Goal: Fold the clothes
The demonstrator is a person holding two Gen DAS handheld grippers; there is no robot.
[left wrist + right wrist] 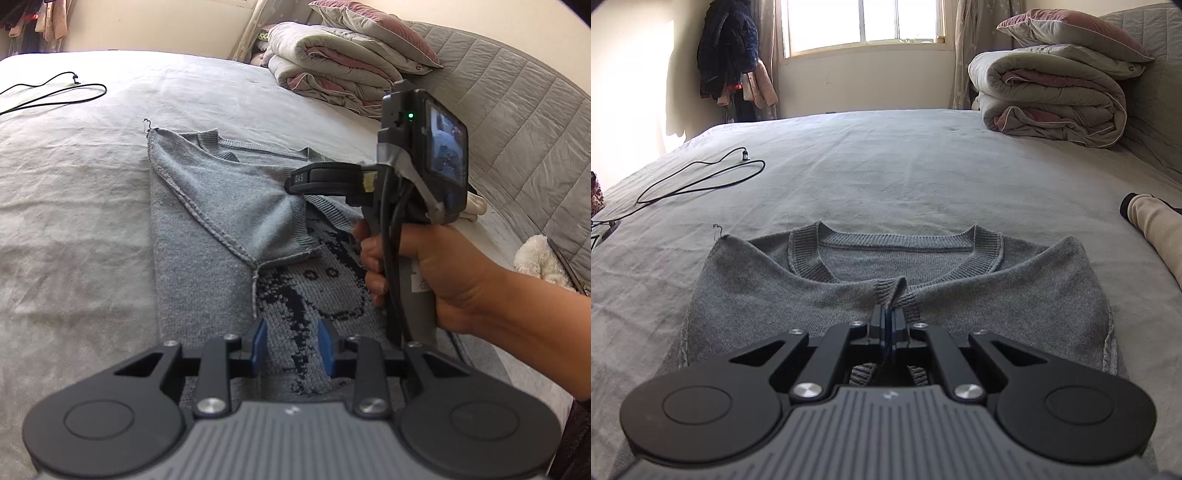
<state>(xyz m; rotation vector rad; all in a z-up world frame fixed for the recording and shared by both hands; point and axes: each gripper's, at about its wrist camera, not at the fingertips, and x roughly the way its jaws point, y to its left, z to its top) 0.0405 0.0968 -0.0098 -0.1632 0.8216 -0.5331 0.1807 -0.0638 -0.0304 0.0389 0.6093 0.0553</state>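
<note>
A grey knit sweater point(207, 236) with a dark pattern lies on the bed point(74, 192), its left sleeve folded across the chest. My left gripper point(291, 349) is open and empty, low over the sweater's patterned front. My right gripper point(295, 182) is shut on a ribbed sleeve cuff point(894, 291) of the sweater point(768, 291) and holds it over the chest, just below the collar point(897, 242). In the right wrist view the right gripper point(889, 325) has its blue pads pressed together on the cuff.
A black cable point(701, 181) lies on the bed's far left. Folded quilts and a pillow point(1056, 96) are stacked at the far right by the padded headboard point(528, 122). A beige garment point(1160, 225) lies at the right edge. Clothes point(727, 55) hang by the window.
</note>
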